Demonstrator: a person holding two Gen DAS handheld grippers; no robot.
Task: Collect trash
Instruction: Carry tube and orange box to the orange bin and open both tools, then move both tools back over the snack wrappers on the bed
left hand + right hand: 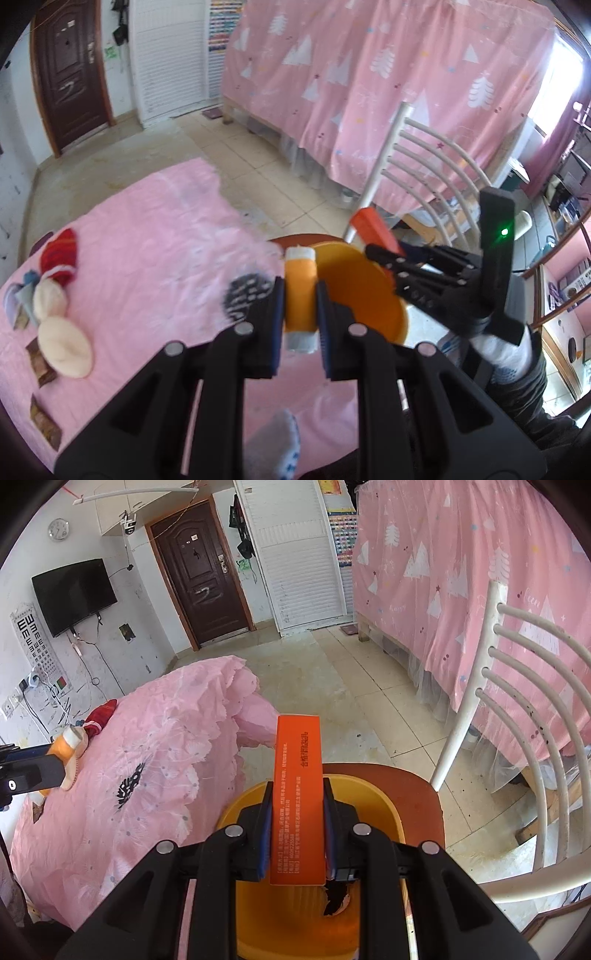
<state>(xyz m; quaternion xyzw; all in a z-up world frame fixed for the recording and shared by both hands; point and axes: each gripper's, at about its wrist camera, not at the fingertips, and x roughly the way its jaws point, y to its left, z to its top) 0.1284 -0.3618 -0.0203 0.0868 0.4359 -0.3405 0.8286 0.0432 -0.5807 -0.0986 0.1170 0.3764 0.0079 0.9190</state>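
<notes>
Two matte black handheld grippers, blue-lined inside.

The left gripper shows black linkage arms, silver round pivot pins and blue finger pads; the right gripper matches, with bolt holes and a green light glowing on its housing.

A pink-clothed table fills the frame's left — stuffed toy and brown wrappers at its left edge.

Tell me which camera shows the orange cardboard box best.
The right wrist view: the flat orange cardboard box stands clamped in the right gripper, printed face fully visible. The left wrist view shows only its blurred end.
</notes>
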